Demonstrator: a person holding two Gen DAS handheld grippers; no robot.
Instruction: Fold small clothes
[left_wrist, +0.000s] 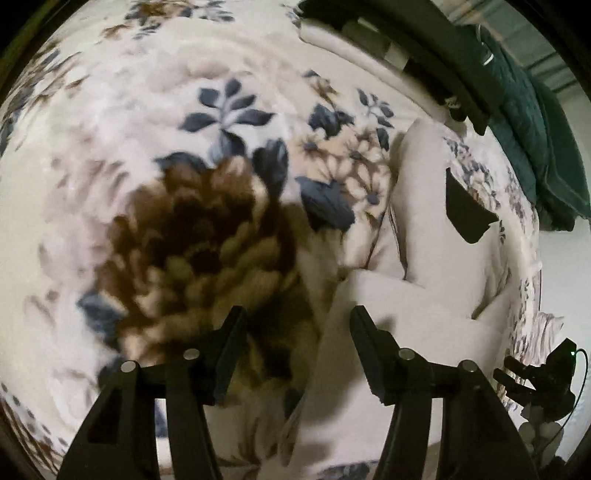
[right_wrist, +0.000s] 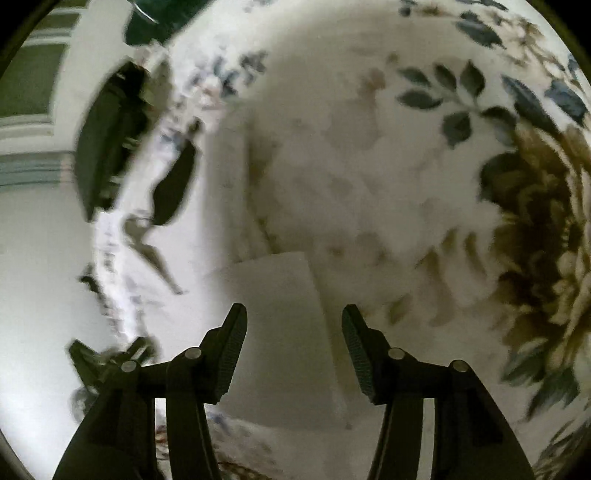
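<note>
A small pale beige garment (left_wrist: 424, 236) lies on a floral blanket (left_wrist: 155, 122), with a folded part (left_wrist: 399, 332) reaching down toward my left gripper. My left gripper (left_wrist: 297, 321) is open and empty, its right finger over the garment's edge. In the right wrist view the same pale garment (right_wrist: 280, 317) lies under and ahead of my right gripper (right_wrist: 293, 319), which is open and empty just above it. The floral blanket (right_wrist: 424, 184) spreads to the right. The right gripper's fingers show as dark shapes in the left wrist view (left_wrist: 465, 210).
A dark green cloth (left_wrist: 535, 147) lies at the blanket's far right edge. A black device on a stand (left_wrist: 543, 373) sits beyond the bed edge at lower right. The blanket's edge (right_wrist: 122, 258) drops off to pale floor at the left of the right wrist view.
</note>
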